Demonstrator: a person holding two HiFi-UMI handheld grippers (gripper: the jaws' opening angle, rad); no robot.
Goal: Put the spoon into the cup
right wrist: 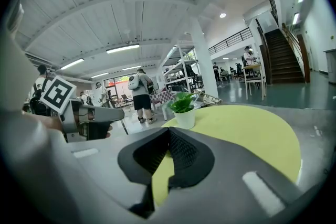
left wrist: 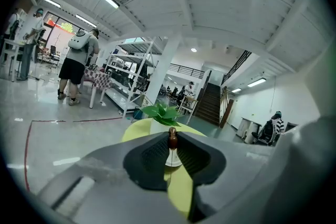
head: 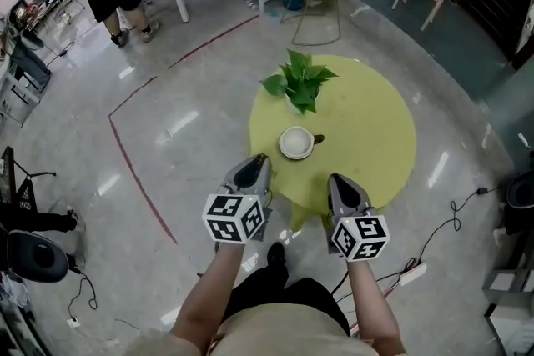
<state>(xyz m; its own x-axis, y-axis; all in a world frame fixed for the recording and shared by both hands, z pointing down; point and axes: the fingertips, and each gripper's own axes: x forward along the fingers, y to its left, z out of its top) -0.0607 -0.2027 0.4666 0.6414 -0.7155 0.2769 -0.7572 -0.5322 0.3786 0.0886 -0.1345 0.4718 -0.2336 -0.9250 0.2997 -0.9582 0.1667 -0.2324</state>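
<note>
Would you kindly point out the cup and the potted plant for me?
cup (head: 296, 142): head view, on its white inside.
potted plant (head: 299, 80): head view, on its green leaves.

The left forearm (head: 209, 292) and right forearm (head: 371, 300) reach forward side by side, bare, each tool pointing slightly downward. The left tongs (head: 259, 160) are closed on a spoon (left wrist: 172, 137) at their tips. The right tongs (head: 335, 178) are closed with nothing between them.
</note>
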